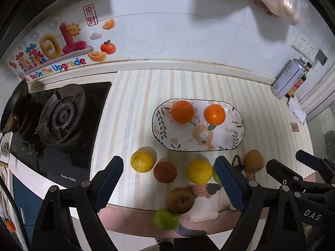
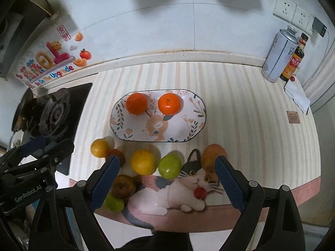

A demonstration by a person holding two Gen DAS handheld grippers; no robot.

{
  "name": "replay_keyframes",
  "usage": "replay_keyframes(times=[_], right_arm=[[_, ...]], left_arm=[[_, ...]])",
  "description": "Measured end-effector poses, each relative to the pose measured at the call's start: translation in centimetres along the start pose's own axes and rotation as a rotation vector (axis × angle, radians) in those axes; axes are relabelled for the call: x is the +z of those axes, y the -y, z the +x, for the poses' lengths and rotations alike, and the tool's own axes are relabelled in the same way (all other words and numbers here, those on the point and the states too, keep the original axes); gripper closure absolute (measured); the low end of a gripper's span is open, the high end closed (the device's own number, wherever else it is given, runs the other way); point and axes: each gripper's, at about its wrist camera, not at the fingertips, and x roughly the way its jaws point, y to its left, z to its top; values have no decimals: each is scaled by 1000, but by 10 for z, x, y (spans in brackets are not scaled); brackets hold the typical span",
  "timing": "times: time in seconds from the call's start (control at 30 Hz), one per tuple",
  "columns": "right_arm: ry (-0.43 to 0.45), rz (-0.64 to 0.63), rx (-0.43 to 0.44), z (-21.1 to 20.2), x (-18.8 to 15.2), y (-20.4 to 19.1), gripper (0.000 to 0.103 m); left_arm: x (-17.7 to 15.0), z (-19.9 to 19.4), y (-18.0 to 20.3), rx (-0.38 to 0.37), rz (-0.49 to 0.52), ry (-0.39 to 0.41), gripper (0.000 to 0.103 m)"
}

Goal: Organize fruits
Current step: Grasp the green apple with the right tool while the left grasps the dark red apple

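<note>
Orange pair already sits on the plate (image 2: pixel 196 123); both my grippers, left (image 1: pixel 169 186) and right (image 2: pixel 167 184), hang spread and empty. I'd straddle the lemon (image 2: pixel 142 162) squarely, squeeze gently.

Reads "Be On The Upgrade" in coloured letters on the wall sticker (image 1: pixel 50 48), under big puffy Chinese characters. Shows a red seal stamp (image 1: pixel 90 15) above it with two Chinese characters, seemingly 來財. Reads "Royalstar" plus small Chinese print on the front edge of the stove (image 1: pixel 68 175). Reads "DAS" in white on the right gripper (image 1: pixel 312 217) body in the left view. Reads "GenRobot.AI" on the left gripper (image 2: pixel 27 195) body in the right view. Carries Chinese print, too small to read, on the sauce bottle (image 2: pixel 293 61) label and the spray can (image 2: pixel 277 56).
</note>
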Motion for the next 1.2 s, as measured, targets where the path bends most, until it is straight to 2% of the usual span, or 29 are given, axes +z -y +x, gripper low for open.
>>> replay_keyframes(times=[0.13, 0.17, 0.2, 0.3, 0.47, 0.53, 0.63, 0.83, 0.87, 0.93, 0.97, 1.03, 1.07, 1.2], right_arm=[[-18, 26, 22, 6, -11, 4, 9], [-32, 38, 28, 12, -13, 7, 9], [-49, 51, 36, 21, -16, 10, 9], [-110, 89, 69, 54, -24, 20, 9], [-222, 170, 154, 116, -38, 38, 10], [-243, 196, 167, 135, -42, 43, 17], [-275, 211, 175, 158, -45, 49, 19], [-309, 176, 200, 189, -42, 43, 24], [-316, 167, 196, 195, -42, 41, 25], [-328, 155, 201, 204, -40, 39, 34], [-334, 146, 201, 208, -40, 38, 38], [-340, 129, 215, 214, -40, 35, 46], [-339, 128, 227, 215, -41, 33, 47], [-355, 67, 179, 212, -45, 25, 47]], left_arm=[[-6, -5, -4, -10, -9, 3, 14], [-7, -2, -5, -3, -8, -1, 10], [-8, 2, -6, 5, -5, -11, 2], [-16, 24, -11, 24, -4, -61, 0], [-45, 80, -4, 48, 64, -217, 0], [-58, 101, 6, 58, 112, -274, 0], [-73, 127, 21, 63, 192, -338, 0], [-90, 167, 41, 23, 270, -442, 1], [-91, 171, 43, 24, 277, -450, 3], [-93, 179, 46, 9, 289, -463, 20], [-94, 181, 46, 8, 288, -471, 39], [-94, 182, 45, 1, 280, -470, 38], [-94, 181, 44, -3, 277, -467, 39], [-92, 178, 38, 15, 259, -450, 39]])
